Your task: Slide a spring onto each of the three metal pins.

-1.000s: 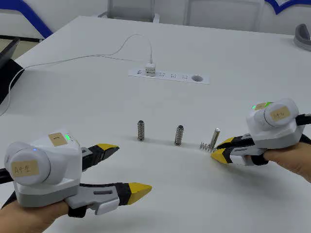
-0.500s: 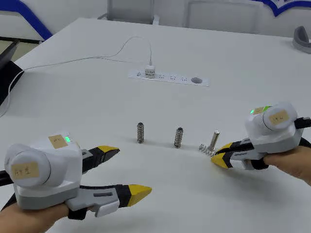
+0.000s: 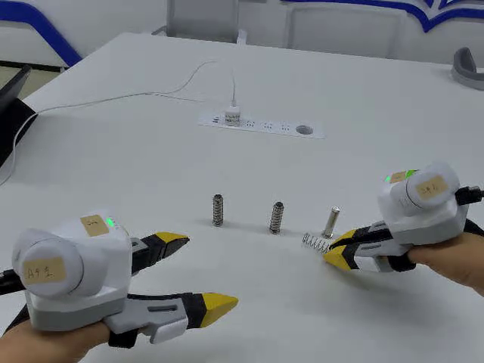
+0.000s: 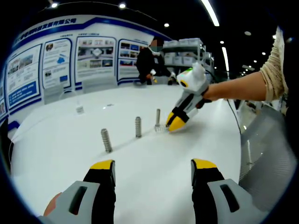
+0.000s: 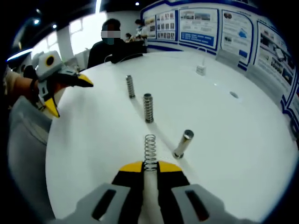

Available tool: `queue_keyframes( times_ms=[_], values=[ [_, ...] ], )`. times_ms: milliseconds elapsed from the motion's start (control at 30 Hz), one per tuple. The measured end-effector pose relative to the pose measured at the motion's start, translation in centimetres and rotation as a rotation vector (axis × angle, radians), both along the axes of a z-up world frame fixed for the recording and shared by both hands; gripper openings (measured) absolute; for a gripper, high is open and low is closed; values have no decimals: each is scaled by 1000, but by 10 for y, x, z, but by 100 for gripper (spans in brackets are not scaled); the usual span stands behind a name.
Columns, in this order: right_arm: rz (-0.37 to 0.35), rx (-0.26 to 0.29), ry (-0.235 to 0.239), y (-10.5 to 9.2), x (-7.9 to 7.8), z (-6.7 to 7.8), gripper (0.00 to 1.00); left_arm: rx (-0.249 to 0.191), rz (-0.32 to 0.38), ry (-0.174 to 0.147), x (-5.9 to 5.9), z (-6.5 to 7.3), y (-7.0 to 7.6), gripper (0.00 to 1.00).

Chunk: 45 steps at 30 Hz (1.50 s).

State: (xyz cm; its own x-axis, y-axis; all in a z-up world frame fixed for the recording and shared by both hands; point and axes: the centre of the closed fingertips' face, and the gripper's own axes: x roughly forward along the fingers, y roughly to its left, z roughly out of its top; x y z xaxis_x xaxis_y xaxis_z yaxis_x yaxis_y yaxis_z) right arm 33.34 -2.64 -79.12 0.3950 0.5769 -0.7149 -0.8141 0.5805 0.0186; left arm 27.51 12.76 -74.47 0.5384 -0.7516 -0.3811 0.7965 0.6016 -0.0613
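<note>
One bare pin [image 5: 183, 143], right gripper [image 5: 149, 167] pinching spring [image 5: 149, 148]

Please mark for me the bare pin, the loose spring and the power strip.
bare pin [image 3: 331, 222], head view, middle of its shaft.
loose spring [image 5: 150, 150], right gripper view, middle of its coils.
power strip [image 3: 254, 125], head view, bare top face.

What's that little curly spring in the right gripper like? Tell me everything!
The spring is a thin, silvery wire coil with open turns. One end is pinched between the yellow tips of the right gripper; the rest pokes forward, nearly level, low over the white table. It is beside the bare metal pin, not on it.
</note>
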Motion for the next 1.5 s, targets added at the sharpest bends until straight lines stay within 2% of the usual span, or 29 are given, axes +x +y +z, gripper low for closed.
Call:
queue_keyframes(
  times_ms=[333, 667, 1167, 1500],
  values=[
    [91, 5, -29, 17, -21, 21, 12, 3, -41, -1, -5, -1, -13, 67],
    [188, 1, -58, 39, -39, 37, 12, 6, -85, -12, -3, 2, -25, 65],
    [296, -18, -68, 60, -58, 45, 12, 9, -148, -11, -8, 2, -40, 55],
    [372, -43, -72, 72, -69, 44, 12, 18, -195, -14, -14, 3, -50, 49]
  ],
)
